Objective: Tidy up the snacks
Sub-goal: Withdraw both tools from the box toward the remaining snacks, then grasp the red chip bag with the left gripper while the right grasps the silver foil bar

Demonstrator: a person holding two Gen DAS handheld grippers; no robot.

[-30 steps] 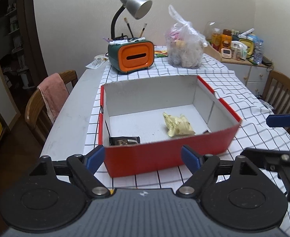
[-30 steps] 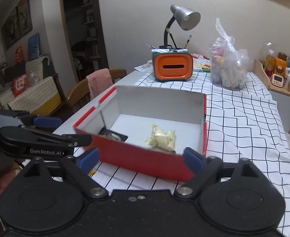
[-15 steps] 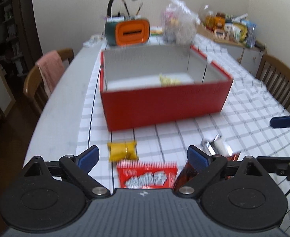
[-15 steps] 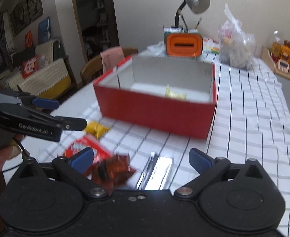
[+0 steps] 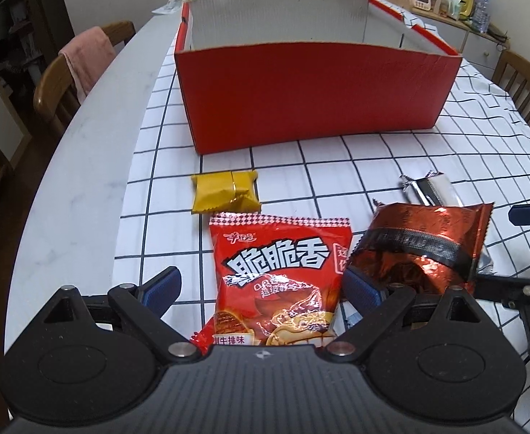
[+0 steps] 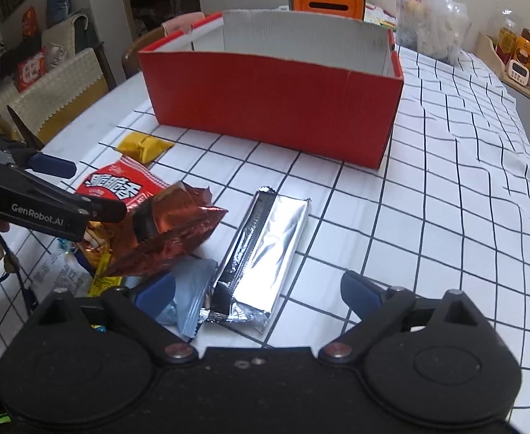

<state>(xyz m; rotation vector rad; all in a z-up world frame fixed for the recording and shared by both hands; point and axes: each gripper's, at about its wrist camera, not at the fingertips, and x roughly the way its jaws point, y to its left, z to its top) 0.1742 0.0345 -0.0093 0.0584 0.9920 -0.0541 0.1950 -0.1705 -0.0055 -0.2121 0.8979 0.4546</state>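
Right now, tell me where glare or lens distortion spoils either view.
Left wrist view: glare streaks the copper foil bag and the lower part of the red chip bag; the fisheye bows the red box. Right wrist view: the silver packet mirrors light brightly; the tablecloth grid curves outward.

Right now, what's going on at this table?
A person with a claw in each hand is sorting snacks toward the red box. Both claws are open and hold nothing. The left claw straddles the red chip bag; the right claw straddles the silver foil pack. A brown foil bag and a yellow packet also lie on the checked cloth, outside the box. Nothing is lifted yet.
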